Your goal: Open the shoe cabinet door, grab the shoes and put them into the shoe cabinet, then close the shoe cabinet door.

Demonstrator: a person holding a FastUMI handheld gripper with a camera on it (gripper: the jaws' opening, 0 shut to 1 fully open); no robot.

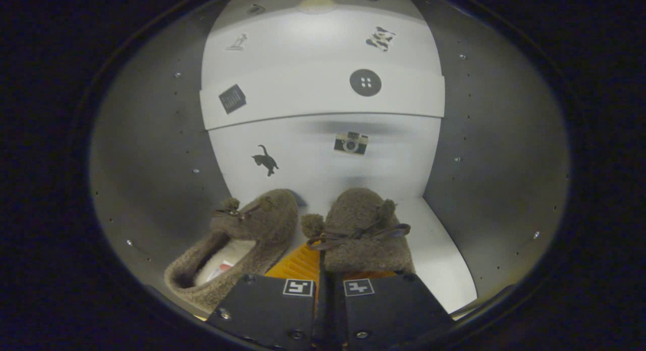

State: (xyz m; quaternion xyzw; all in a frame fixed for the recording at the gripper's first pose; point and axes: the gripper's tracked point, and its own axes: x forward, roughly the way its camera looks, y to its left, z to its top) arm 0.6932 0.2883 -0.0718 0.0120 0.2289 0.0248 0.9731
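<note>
Two brown fuzzy slippers with small bows lie side by side inside the shoe cabinet, toes toward its white back panel. The left slipper rests on the cabinet floor with its pale lining showing. The right slipper sits just ahead of my fingers. My gripper is shut on its inner edge near the heel, with the jaws almost together and the slipper's rear hidden behind them.
Grey side walls of the cabinet close in on both sides. A white shelf front with stickers crosses above the slippers. A bare strip of white cabinet floor lies to the right of the right slipper.
</note>
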